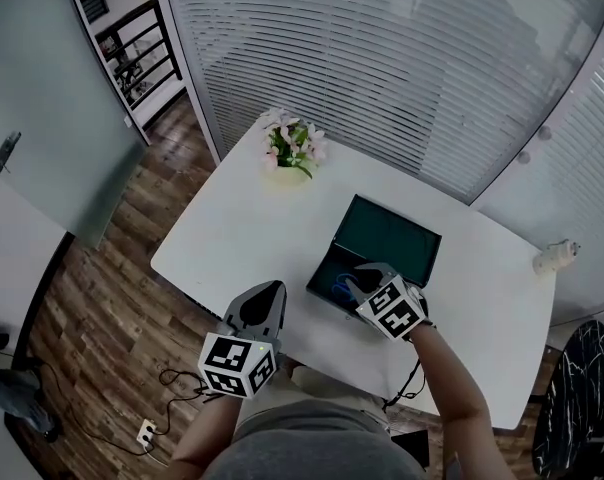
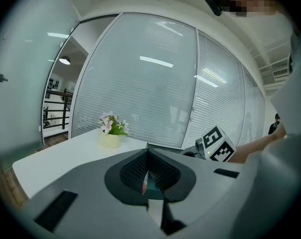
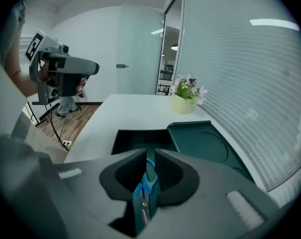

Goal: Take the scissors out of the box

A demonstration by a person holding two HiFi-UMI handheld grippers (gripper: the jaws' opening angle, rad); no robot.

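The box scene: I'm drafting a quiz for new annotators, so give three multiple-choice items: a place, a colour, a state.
1. Where do the flowers stand? A in the box; B on the floor; C on the table beyond the box.
2. What colour are the handles of the scissors? A blue; B red; C yellow.
3. How is the box? A shut; B open, lid laid back; C upside down.
1 C: they sit on the white table. 2 A: blue shows in the right gripper view. 3 B: the lid lies flat beside the base.

White table (image 1: 242, 238) with flower pot (image 1: 286, 175), open dark box (image 1: 387, 233), small white object (image 1: 555, 257).
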